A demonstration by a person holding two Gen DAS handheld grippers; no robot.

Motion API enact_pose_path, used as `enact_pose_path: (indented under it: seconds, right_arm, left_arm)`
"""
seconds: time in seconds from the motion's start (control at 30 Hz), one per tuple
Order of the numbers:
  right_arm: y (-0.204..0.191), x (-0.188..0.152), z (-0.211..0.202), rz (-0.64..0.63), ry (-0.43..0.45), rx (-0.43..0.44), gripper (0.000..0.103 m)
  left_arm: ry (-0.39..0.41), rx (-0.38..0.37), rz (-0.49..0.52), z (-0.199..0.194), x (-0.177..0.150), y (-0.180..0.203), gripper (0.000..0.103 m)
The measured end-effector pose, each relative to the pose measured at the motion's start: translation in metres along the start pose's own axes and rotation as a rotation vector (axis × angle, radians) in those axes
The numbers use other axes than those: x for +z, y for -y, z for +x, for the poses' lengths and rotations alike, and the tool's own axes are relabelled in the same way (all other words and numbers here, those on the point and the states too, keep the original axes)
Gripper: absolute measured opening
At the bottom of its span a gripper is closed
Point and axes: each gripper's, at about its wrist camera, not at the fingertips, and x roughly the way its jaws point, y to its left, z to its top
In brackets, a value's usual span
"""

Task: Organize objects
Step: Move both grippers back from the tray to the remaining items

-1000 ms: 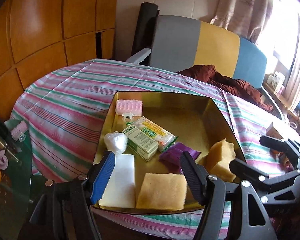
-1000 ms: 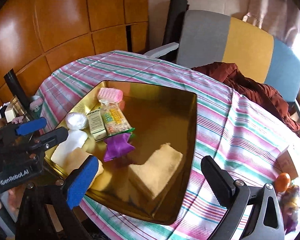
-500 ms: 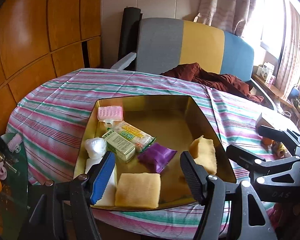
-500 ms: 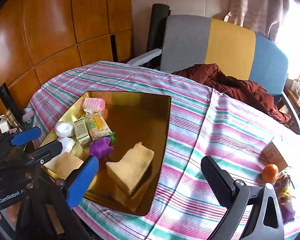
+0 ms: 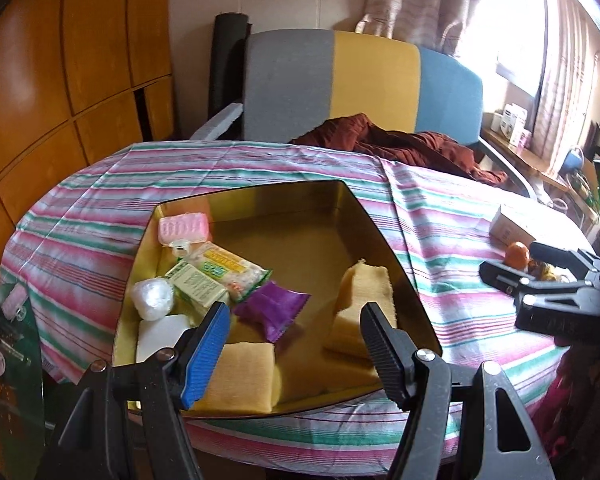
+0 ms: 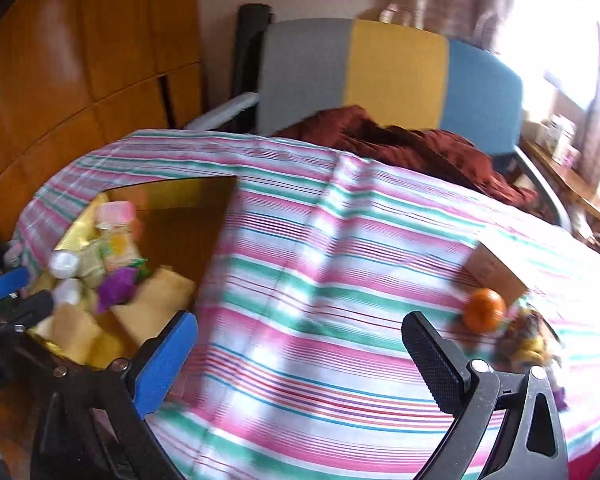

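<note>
Gold tray [image 5: 396,264] already holds most items: sponges, packets, pink soap. Orange [image 6: 483,309] and a cardboard box [image 6: 496,270] still sit on the striped cloth, so sorting looks unfinished. Left gripper [image 5: 296,344] and right gripper [image 6: 300,360] both spread wide, holding nothing

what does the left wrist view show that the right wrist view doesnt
Only the left wrist view: the whole gold tray, with the white bar and green box sharp, plus the open right hand-held gripper from outside.

Only the right wrist view: the bare striped tablecloth right of the tray, and the left hand-held gripper at its edge.

Both: the purple packet, orange, cardboard box and tricolour chair.
</note>
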Motion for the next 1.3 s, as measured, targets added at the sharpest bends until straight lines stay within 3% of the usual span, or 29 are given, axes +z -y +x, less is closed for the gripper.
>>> enact_pose_path:
  seconds: [0.3, 0.57, 0.67, 0.77, 1.03, 1.3]
  right_arm:
    - [0.126, -0.012, -0.008, 0.190, -0.038, -0.175, 0.103]
    - [0.258, -0.042, -0.017, 0.549, -0.056, -0.301, 0.103]
    - [0.293, -0.061, -0.020, 0.751, -0.040, -0.264, 0.103]
    - [0.306, -0.068, -0.024, 0.845, -0.013, -0.223, 0.103]
    - [0.306, -0.072, -0.027, 0.893, 0.019, -0.153, 0.103]
    - [0.312, -0.076, -0.015, 0.938, -0.002, -0.093, 0.103]
  left_arm:
    - [-0.019, -0.077, 0.082, 0.007, 0.003, 0.036, 0.069]
    - [-0.104, -0.183, 0.098, 0.026, 0.003, 0.074, 0.069]
    - [-0.123, -0.219, 0.135, 0.029, 0.002, 0.092, 0.069]
    - [-0.139, -0.244, 0.175, 0.034, 0.003, 0.112, 0.069]
    - [-0.185, -0.337, 0.296, 0.052, 0.005, 0.182, 0.069]
    - [-0.263, -0.438, 0.356, 0.077, 0.004, 0.248, 0.067]
